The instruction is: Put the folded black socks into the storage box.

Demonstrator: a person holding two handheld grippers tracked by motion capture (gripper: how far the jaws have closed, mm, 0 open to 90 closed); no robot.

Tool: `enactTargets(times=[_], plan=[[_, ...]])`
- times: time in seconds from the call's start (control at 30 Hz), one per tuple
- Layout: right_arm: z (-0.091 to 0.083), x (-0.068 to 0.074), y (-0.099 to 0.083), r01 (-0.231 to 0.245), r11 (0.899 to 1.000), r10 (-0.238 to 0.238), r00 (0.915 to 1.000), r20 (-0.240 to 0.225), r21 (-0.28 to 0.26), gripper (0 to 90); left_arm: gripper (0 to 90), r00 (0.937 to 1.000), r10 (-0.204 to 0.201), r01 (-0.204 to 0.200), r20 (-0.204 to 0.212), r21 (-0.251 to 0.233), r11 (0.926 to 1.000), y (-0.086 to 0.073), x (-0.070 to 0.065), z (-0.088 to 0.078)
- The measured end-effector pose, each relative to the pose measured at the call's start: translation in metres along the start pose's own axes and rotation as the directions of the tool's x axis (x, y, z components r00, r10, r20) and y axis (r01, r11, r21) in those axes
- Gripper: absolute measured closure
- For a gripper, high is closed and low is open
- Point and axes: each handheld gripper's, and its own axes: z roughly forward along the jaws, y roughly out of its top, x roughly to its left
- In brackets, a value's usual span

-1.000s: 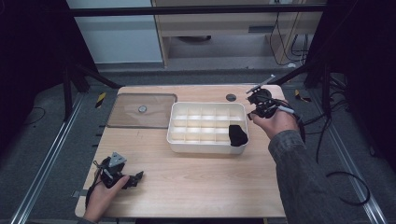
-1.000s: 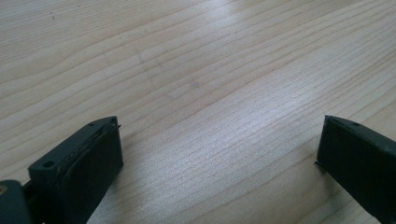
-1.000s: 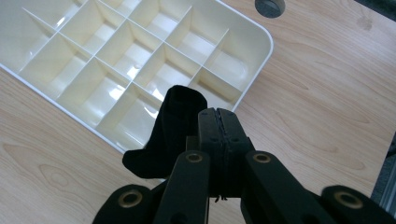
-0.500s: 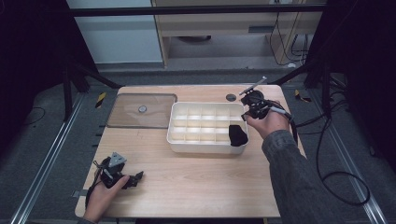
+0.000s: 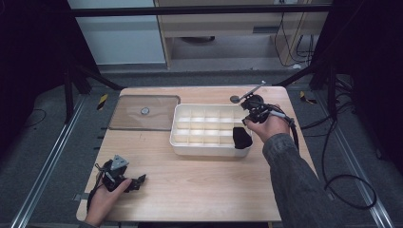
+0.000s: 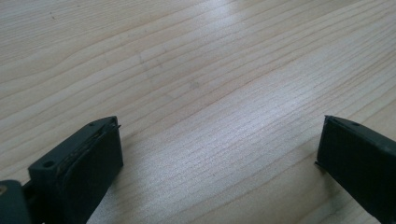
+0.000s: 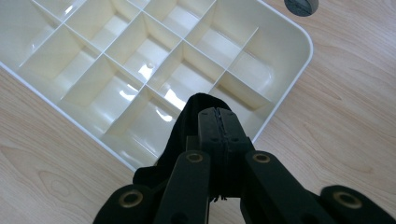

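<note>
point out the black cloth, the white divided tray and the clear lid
black cloth [image 5: 242,137], high view, middle of the bundle
white divided tray [image 5: 190,150], high view, near wall
clear lid [image 5: 128,116], high view, flat top left of its knob

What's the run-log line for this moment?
right tool: shut on black cloth over tray | left tool: open, on table

This looks like a lab or recording workshop. A light wooden table stands mid-frame inside a dark metal frame whose bar crosses the top edge. Grey carpet floor with metal rails runs down the left, black cables loop at the right, and pale cabinets line the upper middle.
</note>
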Motion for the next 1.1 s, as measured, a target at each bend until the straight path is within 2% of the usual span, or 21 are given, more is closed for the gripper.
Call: enactTargets(times=[0.37, 0.47, 0.57, 0.93, 1.1], plan=[[0.009, 0.006, 0.001, 0.009, 1.0, -0.009, 1.0, -0.004, -0.005, 90.0, 0.0, 1.0, 0.0, 0.0, 0.0, -0.002, 1.0, 0.0, 0.0, 0.0], [0.011, 0.005, -0.001, -0.013, 1.0, 0.012, 0.9995, -0.03, -0.016, 90.0, 0.0, 1.0, -0.001, 0.001, 0.0, -0.002, 1.0, 0.0, 0.0, 0.0], [0.016, 0.005, -0.005, -0.001, 1.0, 0.001, 0.9999, -0.015, 0.004, 90.0, 0.0, 1.0, -0.001, 0.001, 0.0, -0.002, 1.0, 0.0, 0.0, 0.0], [0.02, 0.004, -0.008, -0.022, 1.0, 0.022, 0.999, -0.037, 0.003, 90.0, 0.0, 1.0, -0.001, 0.001, 0.0, -0.002, 1.0, 0.0, 0.0, 0.0], [0.028, 0.006, -0.008, -0.022, 1.0, 0.023, 0.9988, -0.043, 0.013, 90.0, 0.0, 1.0, -0.001, 0.001, 0.0, -0.002, 1.0, 0.0, 0.0, 0.0]])
